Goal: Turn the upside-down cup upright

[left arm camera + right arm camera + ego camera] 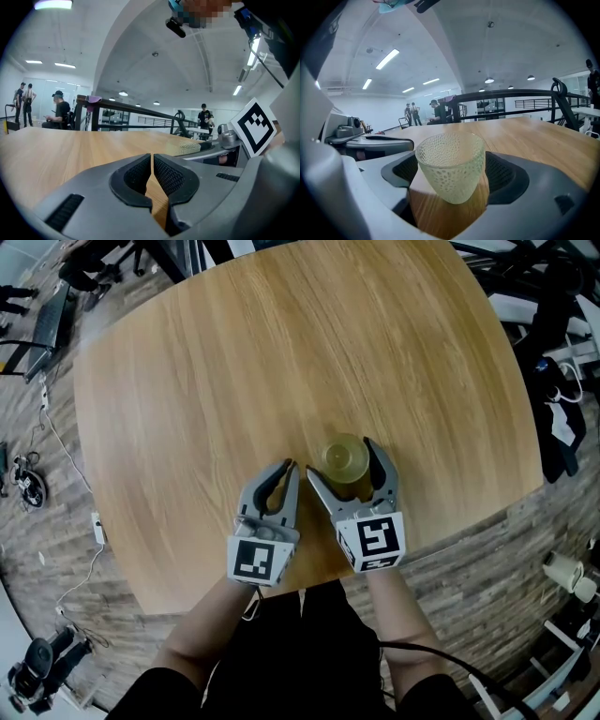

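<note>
In the head view, I see my right gripper (340,463) spread wide around the pale textured cup (345,458), lower centre on the wooden table (187,381). In the right gripper view, the cup stands upright, mouth up, empty. In the left gripper view, my left gripper (153,161) is pinched closed on nothing

a pale wooden desk (281,381) with rounded corners stands on a grey plank floor (66,559), where thin cables (66,457) trail at the left. overhead, a white vaulted ceiling (454,42) carries strip lights (387,58). a black railing (520,93) runs beyond the desk, and people (60,110) stand or sit far off.
</note>
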`<state>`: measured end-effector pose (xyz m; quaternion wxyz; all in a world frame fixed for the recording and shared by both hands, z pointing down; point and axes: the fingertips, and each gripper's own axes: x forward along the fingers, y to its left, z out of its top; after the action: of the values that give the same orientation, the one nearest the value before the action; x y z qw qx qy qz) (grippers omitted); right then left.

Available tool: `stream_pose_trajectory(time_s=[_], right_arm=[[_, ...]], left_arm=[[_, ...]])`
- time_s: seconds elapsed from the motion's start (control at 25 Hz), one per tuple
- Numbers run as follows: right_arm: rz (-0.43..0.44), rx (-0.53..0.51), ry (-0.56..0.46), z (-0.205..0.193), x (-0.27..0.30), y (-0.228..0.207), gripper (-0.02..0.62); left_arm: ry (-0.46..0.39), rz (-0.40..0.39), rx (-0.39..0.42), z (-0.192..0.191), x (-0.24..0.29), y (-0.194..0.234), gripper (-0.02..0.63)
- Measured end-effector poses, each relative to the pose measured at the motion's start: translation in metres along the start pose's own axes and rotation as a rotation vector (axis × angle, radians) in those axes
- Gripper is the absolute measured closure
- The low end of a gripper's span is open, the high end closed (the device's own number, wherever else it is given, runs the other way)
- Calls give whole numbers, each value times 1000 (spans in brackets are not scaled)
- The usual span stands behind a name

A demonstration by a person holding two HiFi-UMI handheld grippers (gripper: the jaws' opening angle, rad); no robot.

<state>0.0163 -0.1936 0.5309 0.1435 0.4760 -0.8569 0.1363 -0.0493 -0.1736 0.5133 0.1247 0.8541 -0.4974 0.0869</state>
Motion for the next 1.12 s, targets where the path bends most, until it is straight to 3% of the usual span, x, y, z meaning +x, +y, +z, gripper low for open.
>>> stream_pose_trajectory(time_s=[0.52, 0.68, 0.8, 1.12], right_arm=[[-51, -66, -53, 15, -8, 0, 206], [-57, -29, -90, 24, -17, -1, 206], [-47, 24, -116, 40, -25, -5, 206], [42, 109, -163, 96, -56, 2, 206]], left_arm=[[2, -9, -8, 0, -3, 2, 597], [-9, -27, -8, 1, -5, 2, 593], [1, -75, 15, -2, -7, -3, 492], [18, -230, 112, 0, -4, -44, 362]])
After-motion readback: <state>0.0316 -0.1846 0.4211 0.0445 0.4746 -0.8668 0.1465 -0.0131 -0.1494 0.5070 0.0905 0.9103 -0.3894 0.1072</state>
